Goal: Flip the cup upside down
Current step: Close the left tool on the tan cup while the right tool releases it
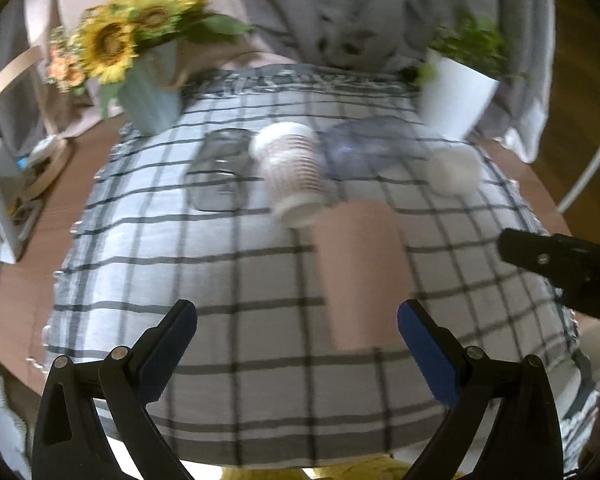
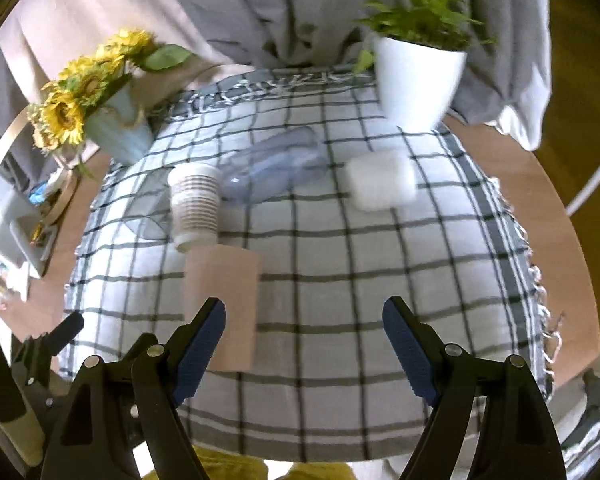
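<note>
Pink cup (image 1: 360, 276) is seen standing near on the checked cloth (image 1: 228, 272), ungrasped; left gripper (image 1: 296, 336) and right gripper (image 2: 304, 332) are held spread. Approach is judged under way; closing round it is called for next.

I see motion blur all over both views. Pink cup (image 1: 358, 276) smeared, can't tell which end is up. Its lower left hides behind my right gripper's finger (image 2: 202, 344). Clear glass (image 1: 219, 170) barely readable.
</note>
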